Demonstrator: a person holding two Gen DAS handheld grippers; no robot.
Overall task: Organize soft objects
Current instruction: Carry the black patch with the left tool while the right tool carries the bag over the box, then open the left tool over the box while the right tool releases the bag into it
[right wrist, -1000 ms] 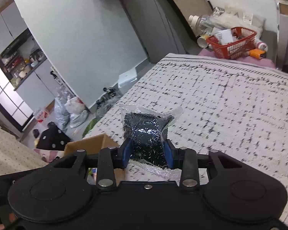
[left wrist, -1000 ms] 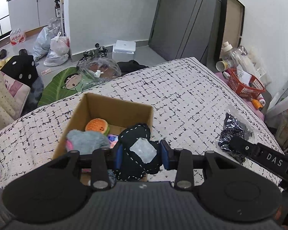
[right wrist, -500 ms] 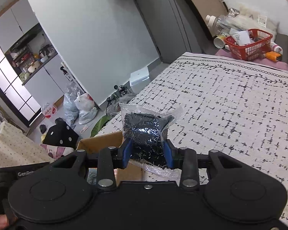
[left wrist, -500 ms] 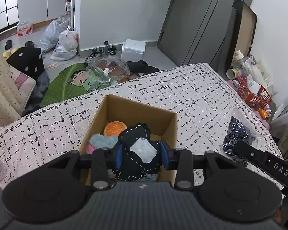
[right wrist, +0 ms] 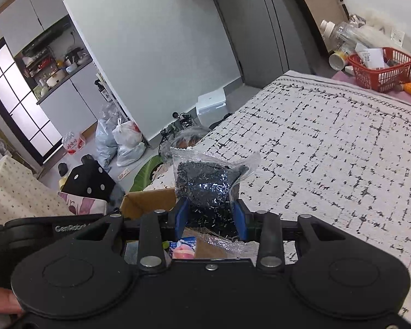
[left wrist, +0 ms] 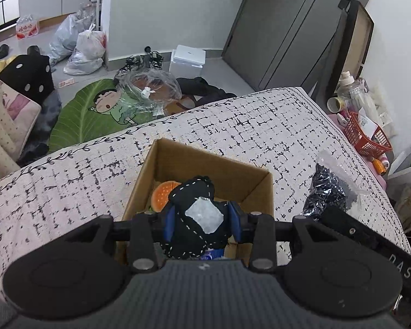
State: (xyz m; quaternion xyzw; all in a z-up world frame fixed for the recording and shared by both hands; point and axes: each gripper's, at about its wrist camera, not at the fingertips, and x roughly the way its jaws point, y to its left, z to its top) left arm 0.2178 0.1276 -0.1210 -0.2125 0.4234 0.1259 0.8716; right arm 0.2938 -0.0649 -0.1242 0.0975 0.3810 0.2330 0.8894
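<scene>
The left hand-held gripper [left wrist: 201, 223] is clamped on a black stuffed toy [left wrist: 196, 213] with white dashed stitching and a pale grey patch — its blue pads press the toy from both sides, and the toy hangs over the open cardboard box [left wrist: 161, 161]. The box sits on the bed [left wrist: 68, 186], which is covered by a white spread with a broken black grid pattern. Inside the box, at about 10 o'clock from the toy, lies a small plush burger [left wrist: 163, 194] with an orange bun; a bit of blue packaging shows below the toy, at 6 o'clock.

The right hand-held gripper [right wrist: 209, 220] is closed on a clear plastic bag of black material [right wrist: 205, 189], its blue pads squeezing the lower part of the bag while the crinkled sealed top stands up at 12 o'clock. Seen from the left wrist, this bag [left wrist: 326, 192] is at 3 o'clock from the box, just beside its right wall and above the spread. From the right wrist the box [right wrist: 148, 201] shows at 9 o'clock of the bag, with a colourful packet visible inside it under the gripper.

Off the far corner of the bed, at 2 o'clock in the left view, a red basket [left wrist: 365, 137] holds papers, with plastic bottles behind it. On the floor beyond the bed lies a green leaf-shaped mat [left wrist: 82, 115] — white rubbish bags stand further back by the wall.
</scene>
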